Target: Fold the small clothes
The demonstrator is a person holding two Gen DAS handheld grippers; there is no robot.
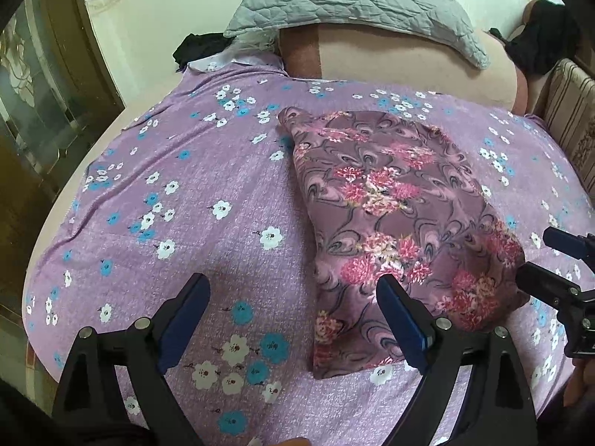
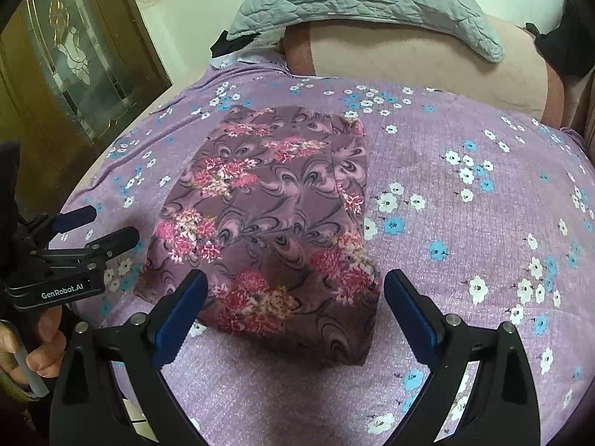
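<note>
Two open grippers, one folded cloth (image 1: 401,223) between them on the bed (image 1: 208,171).

My left gripper (image 1: 293,319) is empty, the cloth's near corner just right of it; its long axis runs away from me. My right gripper (image 2: 295,317), also empty, hangs over the near edge, closer. Only the right view shows a hand (image 2: 41,349).

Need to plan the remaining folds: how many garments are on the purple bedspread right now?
1: a folded mauve cloth with pink flower print lies mid-bed on the purple flowered bedspread, in front of both open claws. Dark clothing sits off the spread by the grey pillow; more may be hidden.
</note>
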